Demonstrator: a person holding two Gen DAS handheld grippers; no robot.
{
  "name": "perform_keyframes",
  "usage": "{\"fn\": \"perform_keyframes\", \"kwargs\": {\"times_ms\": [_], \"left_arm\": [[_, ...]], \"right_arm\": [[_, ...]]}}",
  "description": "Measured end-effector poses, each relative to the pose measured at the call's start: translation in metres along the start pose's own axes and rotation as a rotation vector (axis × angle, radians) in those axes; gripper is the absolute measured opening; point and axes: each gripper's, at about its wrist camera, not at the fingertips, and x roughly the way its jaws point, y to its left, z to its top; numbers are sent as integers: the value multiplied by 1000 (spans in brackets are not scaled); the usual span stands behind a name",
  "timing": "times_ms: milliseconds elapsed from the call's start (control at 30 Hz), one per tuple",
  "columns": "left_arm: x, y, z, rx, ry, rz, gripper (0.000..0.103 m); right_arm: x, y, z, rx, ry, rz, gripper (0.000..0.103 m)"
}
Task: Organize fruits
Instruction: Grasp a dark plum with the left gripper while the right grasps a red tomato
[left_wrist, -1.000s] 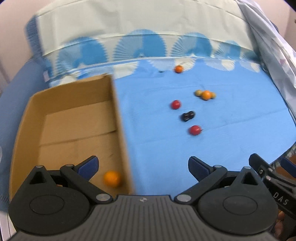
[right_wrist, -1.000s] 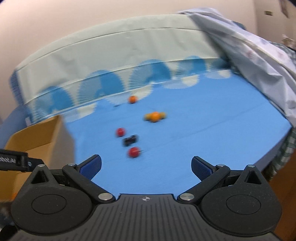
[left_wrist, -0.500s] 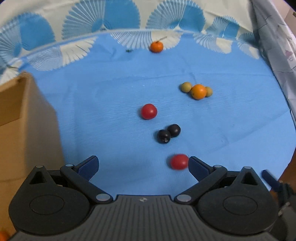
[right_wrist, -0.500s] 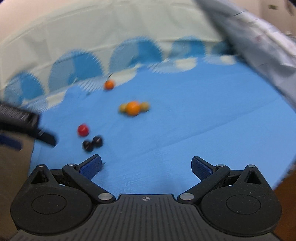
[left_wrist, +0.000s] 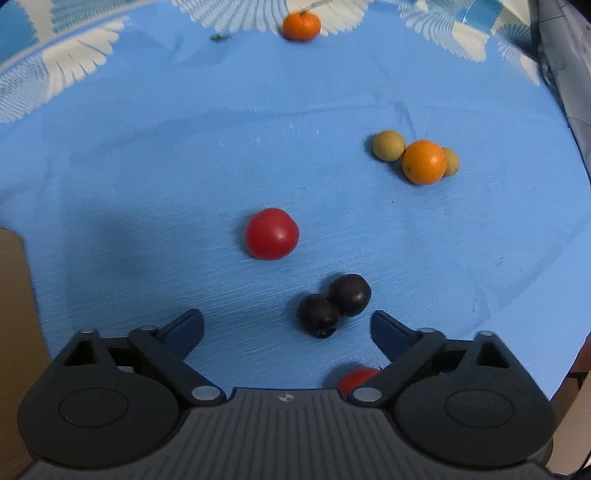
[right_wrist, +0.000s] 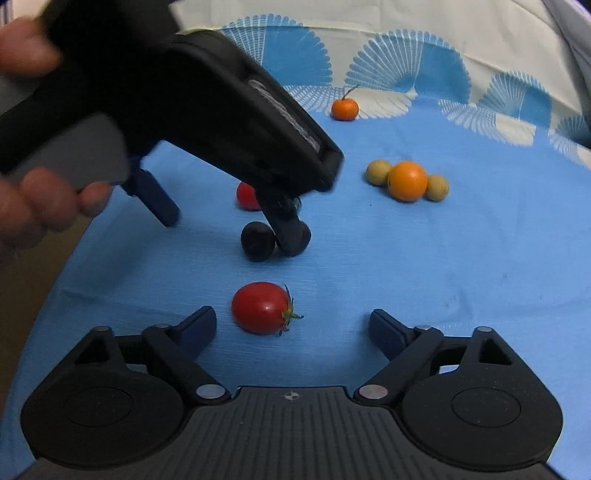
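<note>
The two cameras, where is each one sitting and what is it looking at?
Left wrist: on the left hand-held gripper, looking steeply down at two dark plums on the blue cloth; only its own fingers show.
Right wrist: on the right hand-held gripper, looking slantwise over a red tomato; the left hand-held gripper and a hand show.
Both see the orange.

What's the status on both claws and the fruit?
Left claw open, jaws just closing, over two dark plums. Right claw open, also closing, nearest tomato between its fingers, untouched. Nothing in the way.
</note>
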Motion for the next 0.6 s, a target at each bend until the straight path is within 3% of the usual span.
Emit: {"fn": "perform_keyframes", "kwargs": {"times_ms": [100,167,233,333,467,533,600], "left_arm": [[4,2,4,-9,24,7,87],[0,2,6,-2,26,-15,72],[-3,6,9,-27,54,-49,40],[-2,19,14,-123,118,-104,28],[-3,29,16,-231,150,-140,30],[-4,38,18,-298,145,-140,46],[-4,46,22,-351,145,-152,48]], "right_arm": [[-3,-1,-1,-6,-23,6,59],[-5,0,-1,-15,-31,6,39],[-5,-2,-2,-8,-35,11,39],[-7,-5,-3,11,-39,21,39],[-7,-7,-4,15,-41,22,39],[-7,-8,-4,18,-42,22,39],[-5,-10,-4,26,-43,21,39]]}}
